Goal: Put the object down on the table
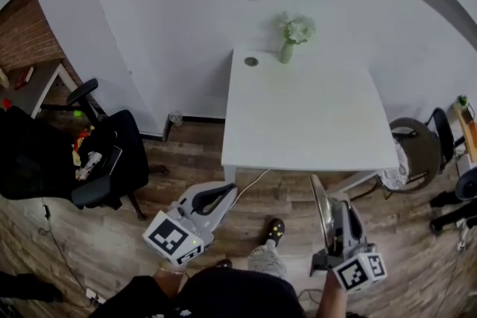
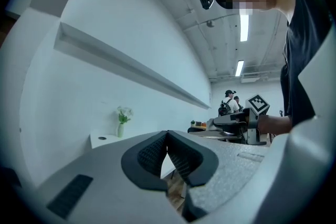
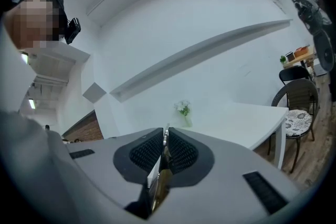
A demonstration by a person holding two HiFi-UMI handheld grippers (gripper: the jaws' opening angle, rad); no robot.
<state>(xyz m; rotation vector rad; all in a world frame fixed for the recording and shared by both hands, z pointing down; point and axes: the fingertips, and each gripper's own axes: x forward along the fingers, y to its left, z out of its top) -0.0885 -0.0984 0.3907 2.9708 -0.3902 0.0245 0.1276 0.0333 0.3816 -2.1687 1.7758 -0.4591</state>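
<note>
My right gripper (image 1: 337,205) hangs over the wooden floor just short of the white table's (image 1: 305,115) near right corner. It is shut on a thin flat object (image 1: 320,206) that stands on edge. In the right gripper view the pads of my right gripper (image 3: 166,140) clamp this thin flat object (image 3: 159,183), which shows only as a narrow strip, and point at the table (image 3: 247,118). My left gripper (image 1: 227,192) is held low before the table's near left corner. Seen in its own view, the left gripper (image 2: 167,136) has its jaws shut with nothing between them.
A vase of flowers (image 1: 291,37) and a round cable hole (image 1: 251,61) sit at the table's far edge. A black office chair (image 1: 104,160) stands at the left and a round cushioned chair (image 1: 414,149) at the right. People (image 2: 229,102) stand far back in the room.
</note>
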